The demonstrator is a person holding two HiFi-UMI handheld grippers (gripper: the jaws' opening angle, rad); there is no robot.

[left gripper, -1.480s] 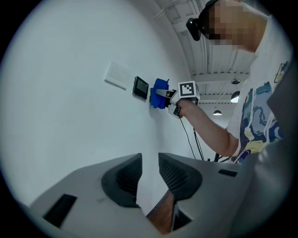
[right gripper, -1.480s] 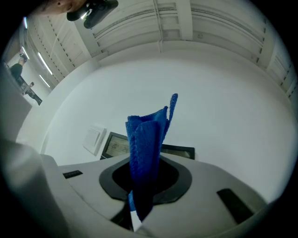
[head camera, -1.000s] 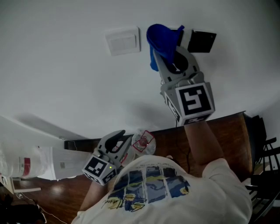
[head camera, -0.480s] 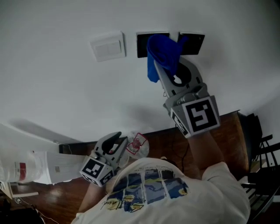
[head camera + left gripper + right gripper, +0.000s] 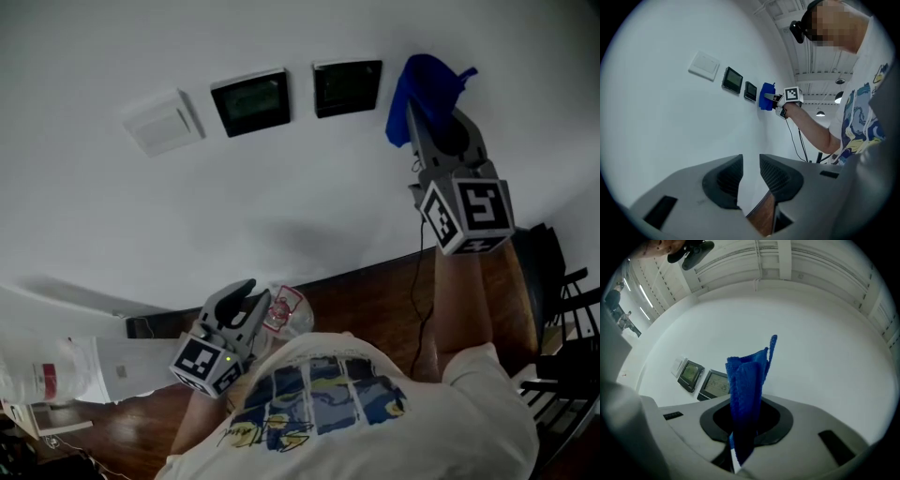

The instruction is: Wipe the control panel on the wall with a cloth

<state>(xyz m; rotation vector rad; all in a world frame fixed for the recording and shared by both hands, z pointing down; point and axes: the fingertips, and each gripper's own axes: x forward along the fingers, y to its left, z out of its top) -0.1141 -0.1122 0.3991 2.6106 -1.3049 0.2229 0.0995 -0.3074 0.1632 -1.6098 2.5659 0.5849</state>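
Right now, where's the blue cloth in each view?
Head view: upper right, blue cloth in the right tongs, right of the control panels.
Left gripper view: small, upper centre, just right of the panels.
Right gripper view: dead centre, clamped between the jaws.
Shared landmark: those two dark panels, left of the cloth everywhere.

Wall bare and open below left panel and right panel; right hand-held gripper with cloth stands just right of them.

Blue cloth; white wall; black panels; brown floor.
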